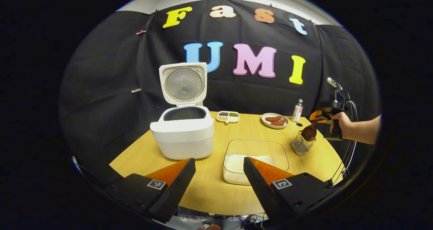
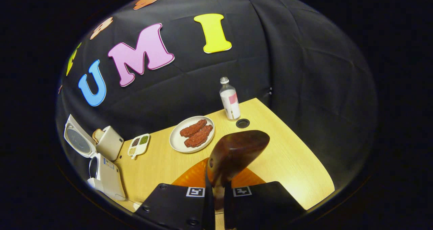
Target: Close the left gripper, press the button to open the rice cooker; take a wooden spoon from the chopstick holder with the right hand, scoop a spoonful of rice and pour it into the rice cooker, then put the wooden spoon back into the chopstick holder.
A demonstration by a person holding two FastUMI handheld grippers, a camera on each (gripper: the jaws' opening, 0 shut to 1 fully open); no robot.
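You are holding the spoon (image 2: 236, 148) in your right gripper (image 2: 216, 203): its two fingers are pressing together on the handle, and the dark bowl is standing up just ahead of them. In the left gripper view the spoon (image 1: 309, 132) is hanging bowl-down right over the holder (image 1: 302, 144), a small wire basket, with the bowl at the basket's rim; whether it is touching the wire cannot be told. Your hand (image 1: 339, 123) is gripping the right gripper (image 1: 319, 116) just above the holder.

Left of the holder, the clear box (image 1: 256, 155) of white rice is sitting on the table (image 1: 209, 189). Farther left of the holder, the cooker (image 1: 183, 130) is standing with its lid raised upright and the dark inner pot showing.

Your left gripper (image 1: 219, 176) is hanging wide open with nothing between its fingers, in front of the box and the cooker, well apart from the holder.

Behind the holder, a plate (image 1: 274, 120) with two reddish-brown pieces is lying on the table, and a small bottle (image 1: 297, 111) is standing just to the right of the plate. A small divided dish (image 1: 228, 116) of grains is sitting behind the box, far to the holder's left. In the right gripper view a toaster (image 2: 109, 142) is standing behind the cooker (image 2: 103, 176).
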